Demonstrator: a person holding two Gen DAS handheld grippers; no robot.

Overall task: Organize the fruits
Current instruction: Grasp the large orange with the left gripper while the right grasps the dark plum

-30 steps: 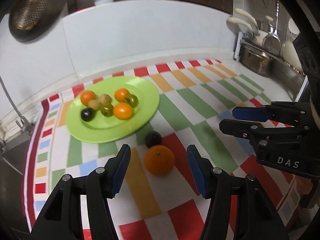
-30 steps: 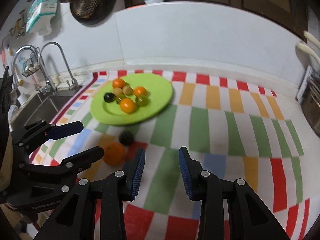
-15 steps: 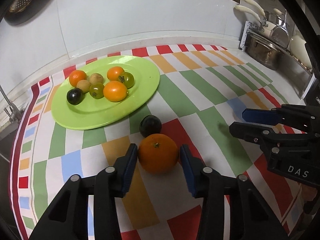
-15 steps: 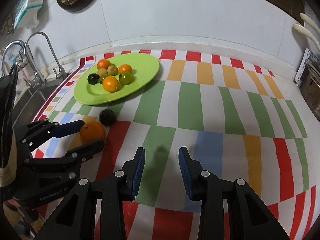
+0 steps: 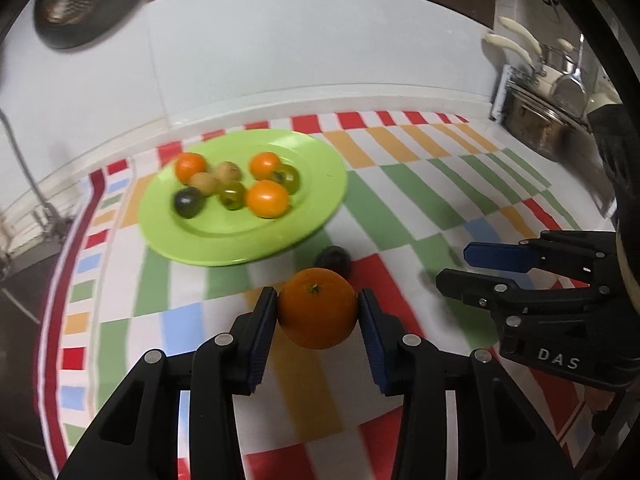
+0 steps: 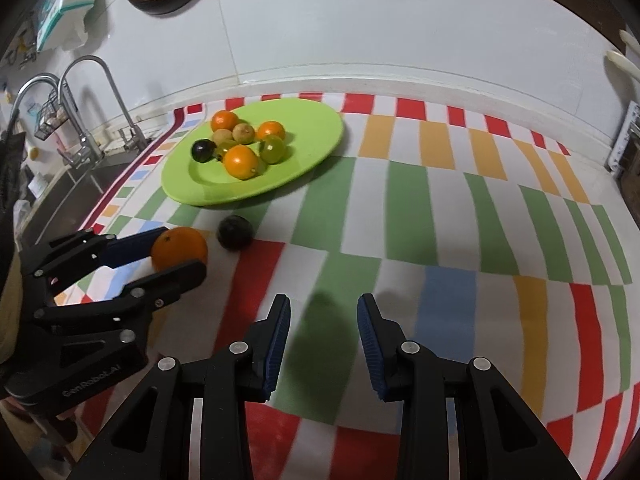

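My left gripper [image 5: 318, 308] is shut on a large orange [image 5: 317, 308] and holds it just above the checked cloth; the left gripper [image 6: 182, 252] and orange [image 6: 179, 248] also show in the right wrist view. A dark round fruit [image 5: 333, 259] [image 6: 235, 232] lies on the cloth just beyond the orange. A green plate [image 5: 320, 168] [image 6: 316, 128] behind them holds several small orange, green, tan and dark fruits. My right gripper [image 6: 323, 312] is open and empty over the cloth; it also shows in the left wrist view [image 5: 476, 266] at the right.
A sink with taps [image 6: 80, 92] lies left of the cloth. A dish rack with pots [image 5: 536, 120] stands at the far right. A white backsplash wall [image 6: 360, 20] runs behind the plate. A dark pan [image 5: 80, 4] hangs on the wall.
My left gripper has closed on the orange and lifted it slightly off the cloth. The right gripper has stayed open, roughly where it was.
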